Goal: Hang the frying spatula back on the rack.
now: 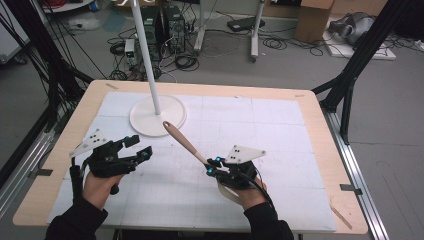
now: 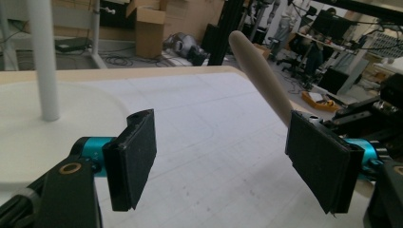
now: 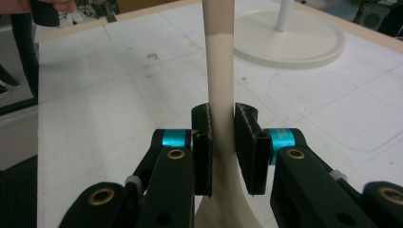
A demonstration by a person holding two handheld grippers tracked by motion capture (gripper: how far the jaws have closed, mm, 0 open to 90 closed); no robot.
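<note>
**Wooden Spatula Held Right, Left Gripper Open Beside It**

White matting covers the table (image 1: 280, 130), which spans the middle of the high view. At upper centre-left of that view stands the lamp stand (image 1: 158, 115), a round white base with an upright pole.

Right gripper (image 1: 214, 166), lower centre of the frame: jaws clamped on the spatula (image 1: 184, 142). In the right gripper view the pads press both sides of the handle (image 3: 219, 85), with the broad blade end flaring out below the grip, toward the hand.

Spatula position: lifted off the table. Long axis runs from the right gripper diagonally toward the upper left of the high view, with the free handle tip near the lamp base.

Left gripper (image 1: 139, 148), lower left of the frame: jaws wide apart, nothing between the pads. In the left gripper view the handle (image 2: 260, 71) rises at the right of the frame, just behind the right-hand pad (image 2: 319, 166).

Governing relation: the handle lies to the right of the left gripper's jaws and crosses their line at an angle. The left gripper is the free hand, and a take-over appears to require a shift right.
</note>
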